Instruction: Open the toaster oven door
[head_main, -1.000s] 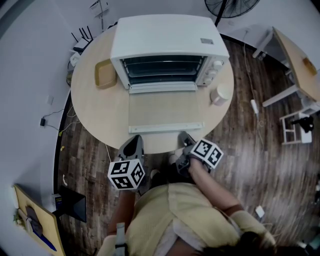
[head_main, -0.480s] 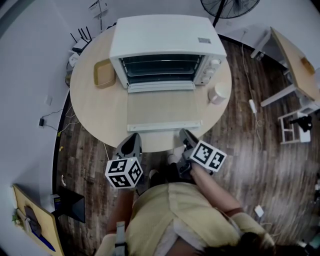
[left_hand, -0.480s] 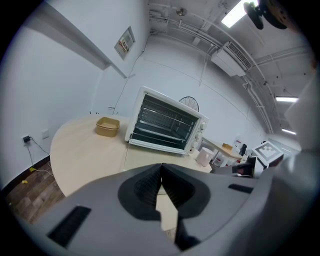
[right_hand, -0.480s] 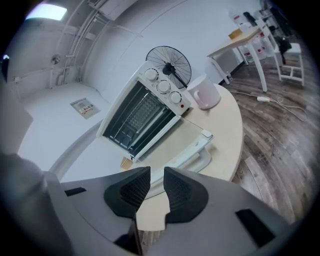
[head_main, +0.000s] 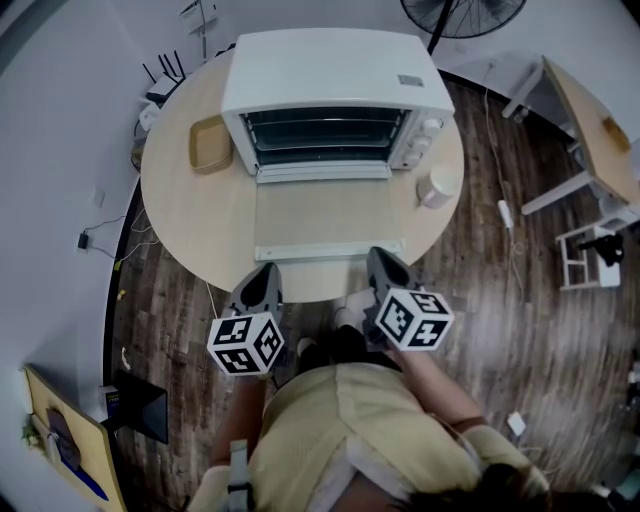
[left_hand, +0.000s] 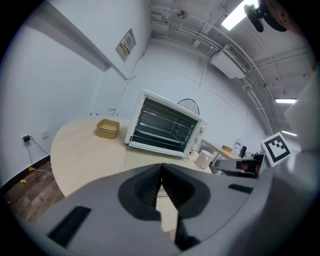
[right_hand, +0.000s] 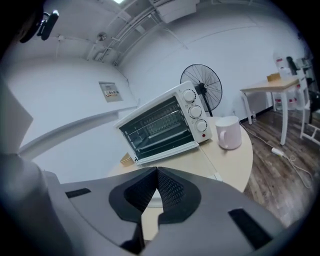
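Note:
The white toaster oven (head_main: 330, 75) stands at the back of the round table (head_main: 190, 220). Its glass door (head_main: 328, 215) lies folded down flat, with the handle bar (head_main: 328, 251) toward me, and the racks inside show. My left gripper (head_main: 265, 277) hovers at the table's near edge, left of the handle, jaws shut and empty. My right gripper (head_main: 384, 259) sits off the handle's right end, touching nothing. Its jaws have just been closing, with nothing between them, and they now meet. The left gripper view shows the oven (left_hand: 165, 127) beyond the shut left gripper (left_hand: 160, 167); the right gripper view shows the oven (right_hand: 162, 125) past the shut right gripper (right_hand: 156, 172).
A tan tray (head_main: 210, 147) sits left of the oven and a white mug (head_main: 438, 186) to its right. A floor fan (head_main: 455, 15) stands behind the table. A side table (head_main: 590, 130) and cables on the wooden floor are at the right.
The right gripper has rolled, turning its marker cube, risen toward the door's right corner and closed its jaws. The left gripper has hardly moved. The oven door stays down.

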